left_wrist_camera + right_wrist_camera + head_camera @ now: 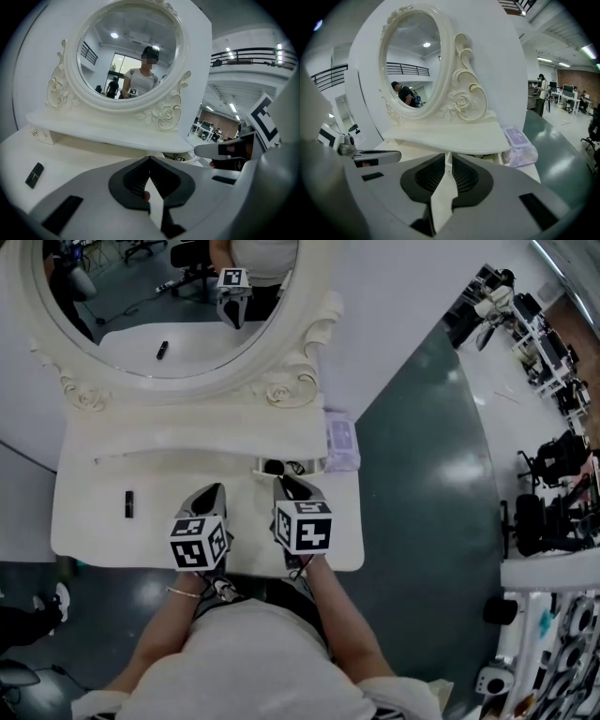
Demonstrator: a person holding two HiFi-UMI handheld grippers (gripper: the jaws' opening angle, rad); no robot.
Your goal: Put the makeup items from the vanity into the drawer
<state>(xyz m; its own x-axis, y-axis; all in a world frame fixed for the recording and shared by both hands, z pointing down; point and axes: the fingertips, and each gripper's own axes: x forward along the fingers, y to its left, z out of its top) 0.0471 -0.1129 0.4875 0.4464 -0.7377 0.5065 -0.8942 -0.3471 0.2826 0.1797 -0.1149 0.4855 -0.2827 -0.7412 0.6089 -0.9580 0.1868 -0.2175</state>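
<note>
A white vanity [94,531] stands on a grey-green workshop floor, with desks and chairs well off behind it. The task's thing left in the open is a small black tube [129,504], lipstick-like. It lies flat and alone on the top, below the left end of the oval mirror [84,390] and well apart from both grippers. I judge it is next to be fetched.

The left gripper [217,488] and right gripper [284,482] hover side by side below the mirror's middle. The left's jaws meet at the tips and the right's are drawn to a thin slit — neither holds anything. Probably they sit there between fetches.

A purple wipes packet [341,444] lies at the mirror's right. There is a dark spot [274,467] under the mirror's shelf — whether that is the drawer, I cannot tell.
</note>
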